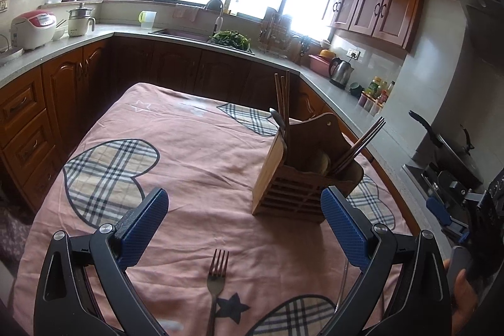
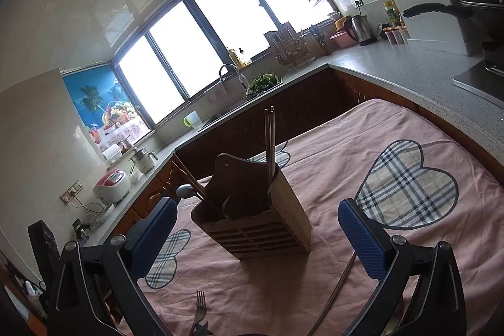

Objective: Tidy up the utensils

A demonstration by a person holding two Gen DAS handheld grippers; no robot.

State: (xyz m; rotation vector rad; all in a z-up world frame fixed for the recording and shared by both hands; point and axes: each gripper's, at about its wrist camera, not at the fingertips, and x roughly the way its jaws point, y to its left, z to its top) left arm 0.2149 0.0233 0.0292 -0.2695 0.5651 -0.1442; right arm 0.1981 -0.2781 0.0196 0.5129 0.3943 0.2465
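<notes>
A wooden utensil holder (image 1: 299,175) stands on the pink tablecloth (image 1: 195,166); it holds chopsticks (image 1: 282,98), a spoon (image 1: 277,117) and more chopsticks (image 1: 362,144). A metal fork (image 1: 216,279) lies flat on the cloth between my left gripper's fingers. My left gripper (image 1: 244,205) is open and empty, above the cloth. In the right wrist view the holder (image 2: 255,219) stands ahead of my right gripper (image 2: 256,216), which is open and empty. The fork (image 2: 197,312) lies at the lower left, and loose chopsticks (image 2: 335,288) lie on the cloth at the lower right.
Kitchen counters (image 1: 343,90) wrap around the table, with a sink (image 1: 189,35), kettle (image 1: 340,71), rice cooker (image 1: 33,27) and a pan on the stove (image 1: 447,144). The other gripper (image 1: 466,210) shows at the right edge of the left wrist view.
</notes>
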